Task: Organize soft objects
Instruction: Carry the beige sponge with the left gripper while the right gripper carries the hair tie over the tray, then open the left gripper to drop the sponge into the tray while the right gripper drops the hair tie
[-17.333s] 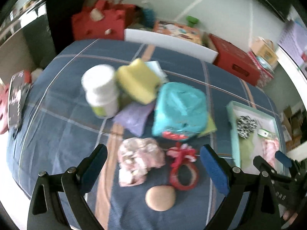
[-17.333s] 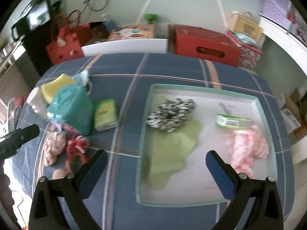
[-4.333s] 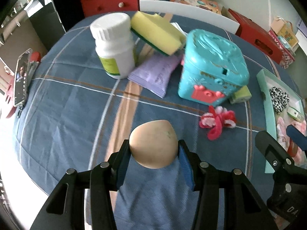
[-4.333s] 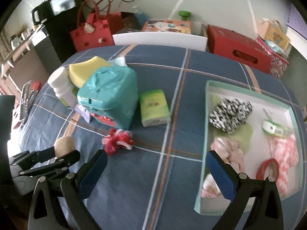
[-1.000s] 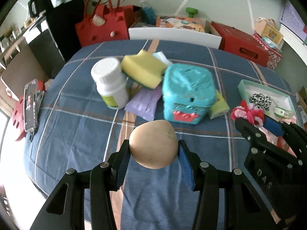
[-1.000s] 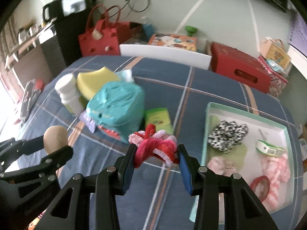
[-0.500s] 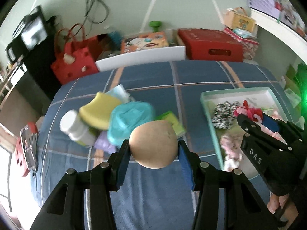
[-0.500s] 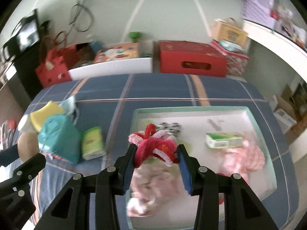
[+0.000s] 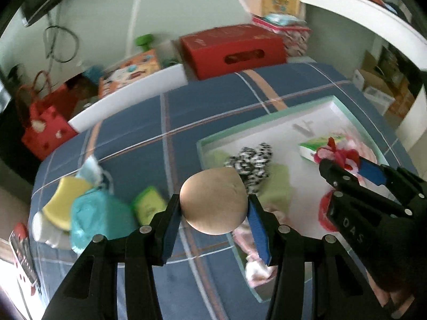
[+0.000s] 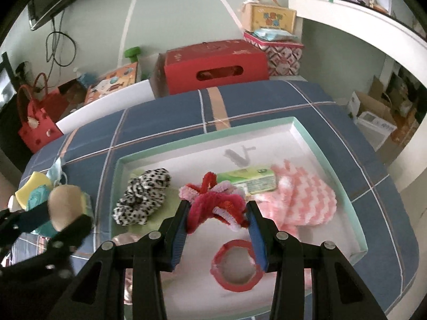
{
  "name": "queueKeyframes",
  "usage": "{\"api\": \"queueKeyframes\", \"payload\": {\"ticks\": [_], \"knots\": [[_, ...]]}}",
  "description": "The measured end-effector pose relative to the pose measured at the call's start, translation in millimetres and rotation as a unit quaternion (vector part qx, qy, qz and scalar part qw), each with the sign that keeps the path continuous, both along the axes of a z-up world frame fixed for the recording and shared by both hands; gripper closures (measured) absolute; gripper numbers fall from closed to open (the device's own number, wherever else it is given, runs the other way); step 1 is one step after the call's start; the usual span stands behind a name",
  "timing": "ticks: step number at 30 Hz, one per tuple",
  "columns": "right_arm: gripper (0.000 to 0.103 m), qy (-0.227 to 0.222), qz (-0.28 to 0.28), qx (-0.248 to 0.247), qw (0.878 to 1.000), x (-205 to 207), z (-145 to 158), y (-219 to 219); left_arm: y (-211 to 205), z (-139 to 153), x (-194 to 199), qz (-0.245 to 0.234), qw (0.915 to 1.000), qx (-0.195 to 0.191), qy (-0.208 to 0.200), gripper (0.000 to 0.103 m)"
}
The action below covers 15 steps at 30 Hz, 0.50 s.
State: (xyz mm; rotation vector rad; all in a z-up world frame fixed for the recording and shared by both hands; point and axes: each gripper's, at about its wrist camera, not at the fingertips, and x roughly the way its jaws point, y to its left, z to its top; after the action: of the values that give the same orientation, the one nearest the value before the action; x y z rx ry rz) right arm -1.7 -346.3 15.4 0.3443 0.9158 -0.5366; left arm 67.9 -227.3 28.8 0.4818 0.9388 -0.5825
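My left gripper point(image 9: 213, 214) is shut on a beige egg-shaped sponge point(image 9: 213, 200) and holds it above the left edge of the mint-rimmed white tray point(image 9: 347, 109). My right gripper point(image 10: 217, 216) is shut on a red and pink fuzzy bow point(image 10: 213, 202), held over the middle of the tray point(image 10: 320, 149). In the tray lie a black-and-white spotted scrunchie point(image 10: 144, 196), a green cloth point(image 9: 277, 186), a green tissue pack point(image 10: 253, 181), a pink knitted piece point(image 10: 304, 200), a red ring point(image 10: 236, 265) and a pink floral scrunchie point(image 9: 248, 240).
On the blue plaid cover left of the tray stand a teal box point(image 9: 98, 218), a yellow sponge point(image 9: 66, 200), a small green pack point(image 9: 149, 205) and a white bottle point(image 9: 42, 229). A red box point(image 10: 216, 64) and a red bag point(image 10: 34, 128) lie beyond the far edge.
Both grippers have swung right from the clutter toward the tray, each still holding its object. The right gripper now hangs over the tray's middle; the left is at its left edge.
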Motion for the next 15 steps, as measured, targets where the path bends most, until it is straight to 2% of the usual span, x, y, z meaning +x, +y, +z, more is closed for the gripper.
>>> {"api": "queueKeyframes", "payload": {"ticks": [2,7,10,15], "knots": [[0.058,0.006,-0.007,0.002,1.0,-1,-3,-5,-9,-8,2,-0.007,0.9999,0.002,0.008,0.052],[0.058,0.029,-0.019,0.009,0.999,-5,-16,-14,-20,-21,10,-0.016,0.9987,-0.024,0.041,0.052],[0.058,0.039,-0.022,0.013,0.999,-6,-21,-16,-21,-29,15,-0.019,0.9954,-0.051,0.079,0.051],[0.057,0.046,-0.024,0.011,0.999,-6,-24,-16,-23,-40,17,-0.025,0.9902,-0.073,0.117,0.05]]}}
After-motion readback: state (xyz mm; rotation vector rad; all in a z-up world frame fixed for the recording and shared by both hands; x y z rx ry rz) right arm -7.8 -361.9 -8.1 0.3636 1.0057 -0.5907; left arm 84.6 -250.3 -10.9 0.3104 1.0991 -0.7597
